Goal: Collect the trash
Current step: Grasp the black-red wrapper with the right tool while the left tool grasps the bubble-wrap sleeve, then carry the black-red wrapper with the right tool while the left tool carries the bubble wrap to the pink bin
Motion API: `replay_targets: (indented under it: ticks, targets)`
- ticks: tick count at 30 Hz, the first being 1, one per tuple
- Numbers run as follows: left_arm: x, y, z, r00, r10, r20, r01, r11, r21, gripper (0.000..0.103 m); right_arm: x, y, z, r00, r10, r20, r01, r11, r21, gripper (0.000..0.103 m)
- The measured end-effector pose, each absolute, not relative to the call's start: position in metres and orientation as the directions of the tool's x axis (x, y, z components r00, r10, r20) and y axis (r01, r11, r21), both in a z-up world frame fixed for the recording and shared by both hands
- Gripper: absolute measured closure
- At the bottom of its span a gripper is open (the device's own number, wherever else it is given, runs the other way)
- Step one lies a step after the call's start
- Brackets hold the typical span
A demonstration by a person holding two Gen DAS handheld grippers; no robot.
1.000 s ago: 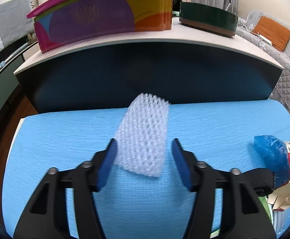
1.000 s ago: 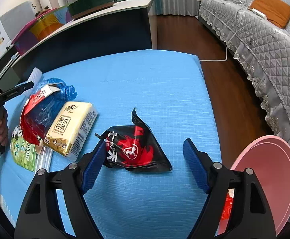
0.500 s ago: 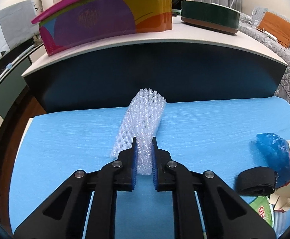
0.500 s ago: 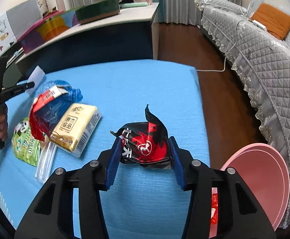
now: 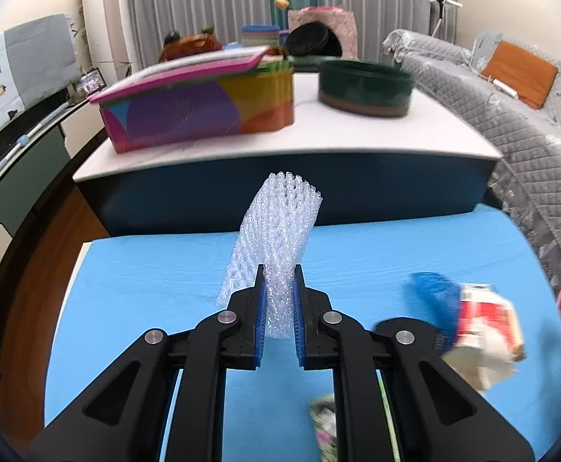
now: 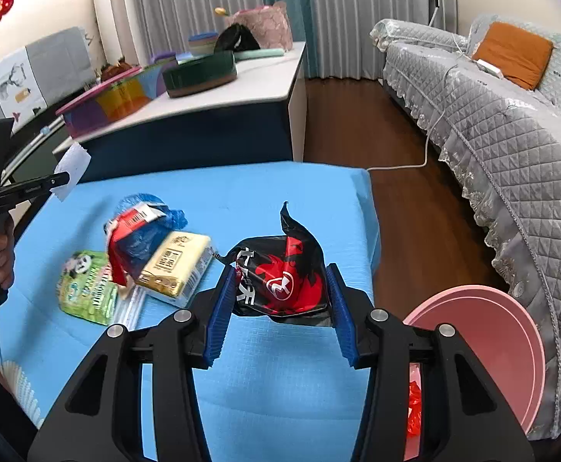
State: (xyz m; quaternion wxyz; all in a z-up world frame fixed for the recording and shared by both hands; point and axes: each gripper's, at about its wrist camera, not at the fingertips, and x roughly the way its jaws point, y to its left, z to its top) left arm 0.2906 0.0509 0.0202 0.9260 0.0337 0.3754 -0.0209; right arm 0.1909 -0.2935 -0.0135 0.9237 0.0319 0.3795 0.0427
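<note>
My left gripper (image 5: 278,292) is shut on a white foam net sleeve (image 5: 280,227) and holds it above the blue table (image 5: 157,281). In the right wrist view the left gripper (image 6: 55,181) shows at far left with the foam sleeve (image 6: 73,171) in it. My right gripper (image 6: 278,292) is shut on a black and red snack wrapper (image 6: 280,273), lifted a little off the blue table (image 6: 280,377). A pink bin (image 6: 488,350) stands on the floor to the right, with red trash (image 6: 415,408) inside.
On the table lie a blue bag with a red and white carton (image 6: 138,227), a yellow tissue pack (image 6: 176,265) and a green panda packet (image 6: 87,288). A white counter (image 5: 319,134) with a colourful box (image 5: 199,111) stands behind. A grey sofa (image 6: 511,134) is at right.
Both grippers have closed, the left on the foam sleeve and the right on the wrapper, and both have lifted their item off the table.
</note>
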Motion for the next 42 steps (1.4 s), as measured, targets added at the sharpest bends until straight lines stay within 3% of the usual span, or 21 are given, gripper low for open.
replay_targets:
  ticks: [15, 42]
  targets:
    - [0.200, -0.001, 0.071, 0.743, -0.084, -0.664, 0.078, 0.996, -0.038, 0.091, 0.141, -0.321, 0.033, 0.787, 0.110, -0.607, -0.026, 0.989, 0.146, 0.056]
    - [0.139, -0.113, 0.068, 0.742, -0.212, -0.636, 0.191, 0.976, -0.103, 0.091, 0.087, -0.396, 0.066, 0.859, 0.006, -0.512, 0.086, 0.984, 0.156, 0.056]
